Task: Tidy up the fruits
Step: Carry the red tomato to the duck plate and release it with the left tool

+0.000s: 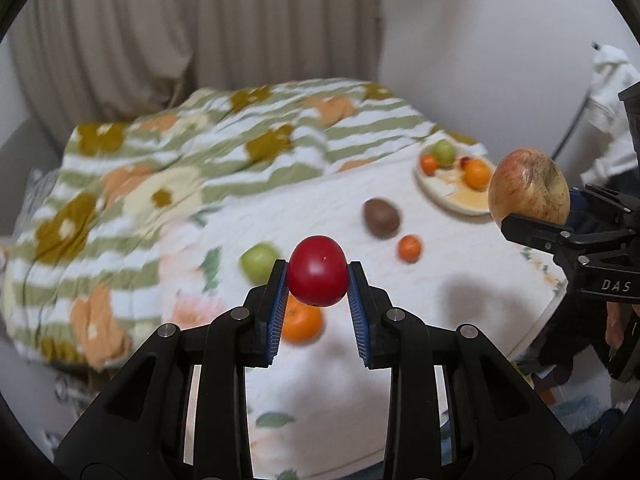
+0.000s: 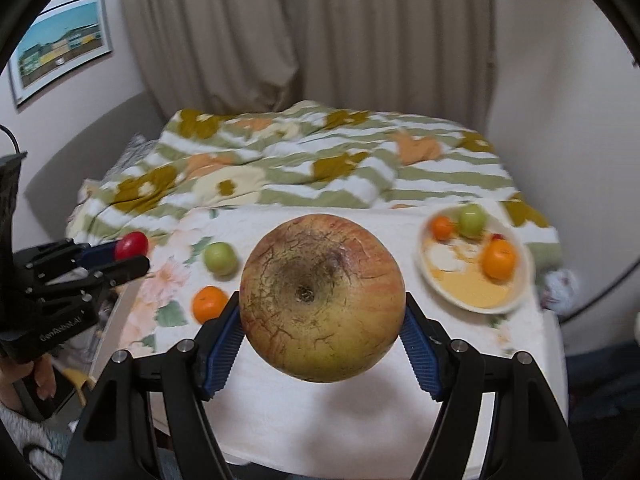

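My left gripper (image 1: 318,268) is shut on a small red fruit (image 1: 317,271), held above the table. My right gripper (image 2: 322,298) is shut on a big russet yellow-red apple (image 2: 322,300), also lifted; the left wrist view shows this apple (image 1: 530,190) at the right edge. A cream plate (image 2: 476,292) at the far right holds a green apple (image 2: 472,220), two oranges and a small red fruit. Loose on the white cloth lie a green apple (image 1: 259,260), an orange (image 1: 302,322) beneath my left gripper, a brown kiwi (image 1: 381,218) and a small orange (image 1: 409,247).
A rumpled quilt (image 2: 320,160) with green stripes and flowers covers the bed behind the table. Curtains (image 2: 304,40) hang at the back, and a framed picture (image 2: 60,44) is on the left wall. The table's right edge (image 2: 560,360) drops off beside the plate.
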Tool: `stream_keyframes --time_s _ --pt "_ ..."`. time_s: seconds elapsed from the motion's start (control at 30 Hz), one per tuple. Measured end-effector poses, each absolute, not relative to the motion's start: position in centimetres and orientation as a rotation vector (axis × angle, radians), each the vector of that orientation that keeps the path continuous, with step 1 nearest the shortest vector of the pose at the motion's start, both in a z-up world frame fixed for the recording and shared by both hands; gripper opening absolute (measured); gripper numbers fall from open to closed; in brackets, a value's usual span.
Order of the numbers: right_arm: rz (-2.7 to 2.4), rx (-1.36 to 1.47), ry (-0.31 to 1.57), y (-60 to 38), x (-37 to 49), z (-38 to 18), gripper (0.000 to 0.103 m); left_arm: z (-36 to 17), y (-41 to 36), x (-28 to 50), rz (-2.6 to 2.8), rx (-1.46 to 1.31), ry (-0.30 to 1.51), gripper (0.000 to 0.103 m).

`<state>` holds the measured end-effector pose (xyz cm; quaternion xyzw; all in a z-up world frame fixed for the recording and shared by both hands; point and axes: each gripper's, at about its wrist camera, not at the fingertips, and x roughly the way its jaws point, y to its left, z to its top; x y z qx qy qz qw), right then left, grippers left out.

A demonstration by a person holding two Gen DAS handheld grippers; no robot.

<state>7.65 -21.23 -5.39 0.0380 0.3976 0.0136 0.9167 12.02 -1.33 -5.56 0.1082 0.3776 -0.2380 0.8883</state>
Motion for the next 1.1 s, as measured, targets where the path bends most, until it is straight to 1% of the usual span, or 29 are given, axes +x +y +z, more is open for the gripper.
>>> stream_keyframes --time_s 0.27,0.47,0.8,1.1 --pt "-0.046 0.122 0.802 -27.3 6.7 -3.9 0.069 -3.4 -7.6 12.3 -0.590 0.242 0.729 0.037" --pt "-0.033 0.141 0.812 -32.7 7.4 -4.4 0.069 -3.1 -14.0 13.4 -0.584 0.255 0.721 0.037" --pt "0.037 0.126 0.877 -40.9 10.1 -6.9 0.069 -6.1 -23.1 17.5 -0.530 0.150 0.854 0.037" --pt "0.089 0.161 0.932 -44.8 12.2 -9.4 0.069 -9.0 -27.9 20.7 -0.495 0.159 0.929 0.037"
